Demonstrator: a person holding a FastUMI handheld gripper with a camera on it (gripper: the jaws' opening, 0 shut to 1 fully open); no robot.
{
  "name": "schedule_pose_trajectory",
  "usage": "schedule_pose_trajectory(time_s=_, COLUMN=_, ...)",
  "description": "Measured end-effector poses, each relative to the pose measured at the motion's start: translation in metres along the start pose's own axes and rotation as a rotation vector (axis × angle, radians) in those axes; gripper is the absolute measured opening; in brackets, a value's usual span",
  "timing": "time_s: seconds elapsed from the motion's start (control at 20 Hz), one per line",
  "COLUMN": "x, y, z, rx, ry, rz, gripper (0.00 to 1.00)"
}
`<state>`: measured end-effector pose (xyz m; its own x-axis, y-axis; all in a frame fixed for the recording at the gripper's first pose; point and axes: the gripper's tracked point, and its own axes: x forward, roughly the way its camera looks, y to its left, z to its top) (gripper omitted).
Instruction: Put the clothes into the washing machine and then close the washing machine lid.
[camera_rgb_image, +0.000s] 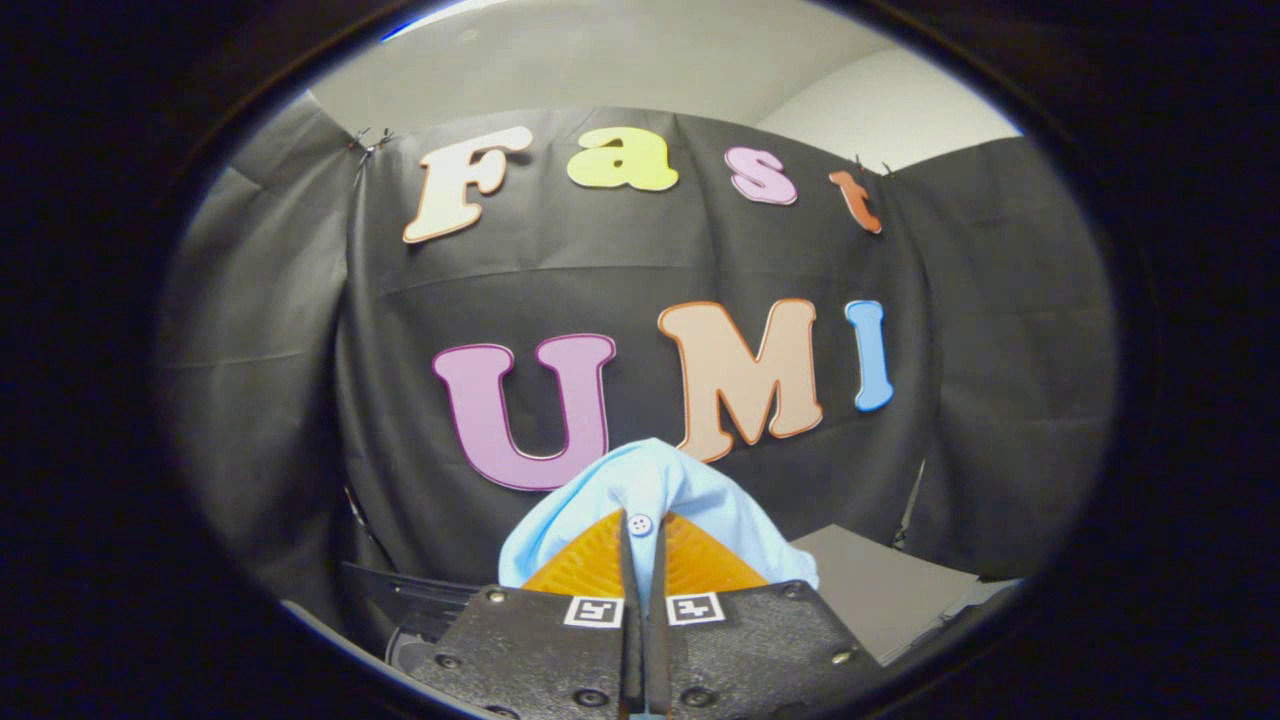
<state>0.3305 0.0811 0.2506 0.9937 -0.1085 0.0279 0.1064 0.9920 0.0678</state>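
Note:
My gripper (641, 540) is shut on a light blue garment (650, 480), a shirt with a small button showing right between the fingertips. The cloth bunches up over and around both fingers (585, 560) and hangs down on either side of them. I hold it lifted in the air, facing the booth's black cloth wall. Below and to the left of the fingers a dark rim and a raised dark lid edge (410, 590) show, seemingly part of the washing machine; its inside is hidden.
A grey flat surface (880, 590) lies beyond the fingers to the right, low down. The black cloth wall stands close ahead, with a pale ceiling above it.

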Motion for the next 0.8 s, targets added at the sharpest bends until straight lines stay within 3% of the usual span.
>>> schedule_pose_trajectory(time_s=0.15, x=-0.008, y=0.039, z=0.0, rx=-0.015, ry=-0.034, rz=0.061, gripper=0.02)
schedule_pose_trajectory(time_s=0.3, x=-0.014, y=0.07, z=-0.007, rx=-0.037, ry=-0.066, rz=0.058, gripper=0.01)
schedule_pose_trajectory(time_s=0.8, x=-0.028, y=0.154, z=-0.107, rx=-0.117, ry=0.024, rz=0.065, gripper=0.02)
